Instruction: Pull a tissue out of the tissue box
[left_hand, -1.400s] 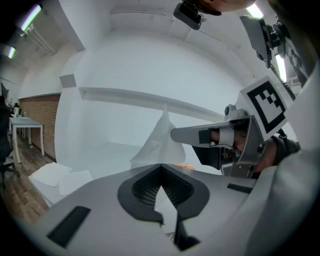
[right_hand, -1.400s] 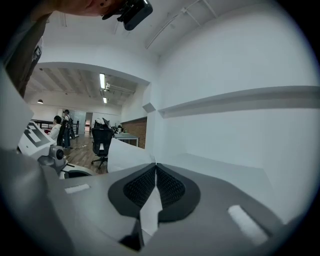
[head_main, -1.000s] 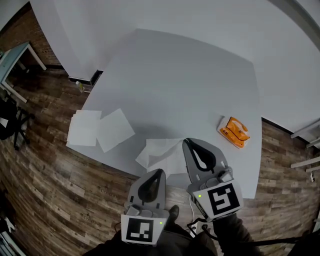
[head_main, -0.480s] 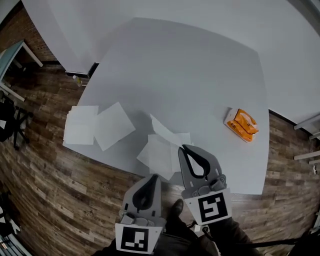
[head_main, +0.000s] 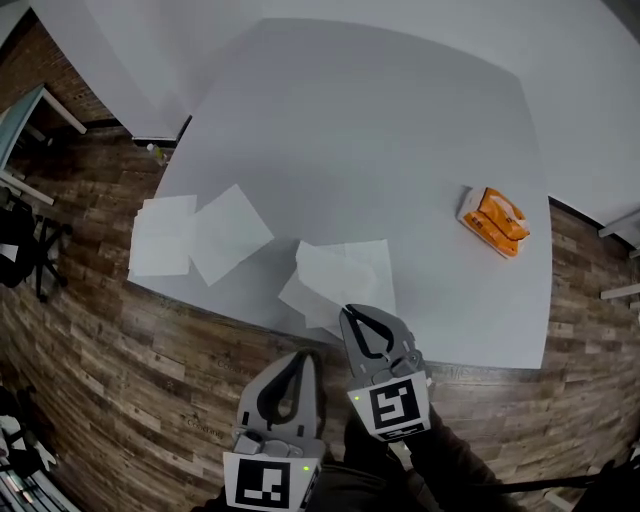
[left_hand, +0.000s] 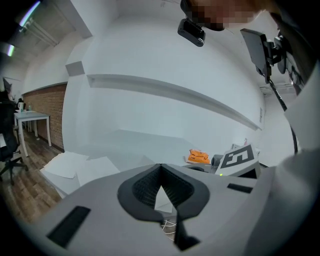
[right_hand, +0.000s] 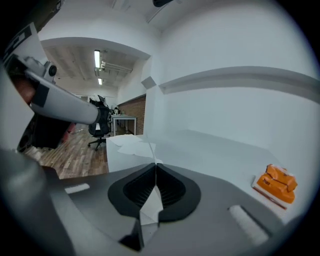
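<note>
The orange tissue box (head_main: 492, 222) lies flat at the right of the grey table (head_main: 380, 130), far from both grippers. At the table's near edge, my right gripper (head_main: 350, 312) pinches a corner of a white tissue (head_main: 345, 275). The rest of that tissue lies spread on the table over another sheet. In the right gripper view the tissue (right_hand: 150, 205) runs between the closed jaws, which are starting to open. My left gripper (head_main: 305, 355) hangs shut and empty just off the near edge, left of the right one. Its tips (left_hand: 160, 165) meet.
Two more loose tissues (head_main: 200, 235) lie at the table's left corner, partly overhanging the edge. Wooden floor surrounds the table, and a white wall stands behind it. A desk and office chair (right_hand: 102, 127) stand far off to the left.
My right gripper has dropped and drawn back toward the near edge with the tissue. The sheet stood up half a second ago and now lies flat. The left gripper has sunk slightly.
</note>
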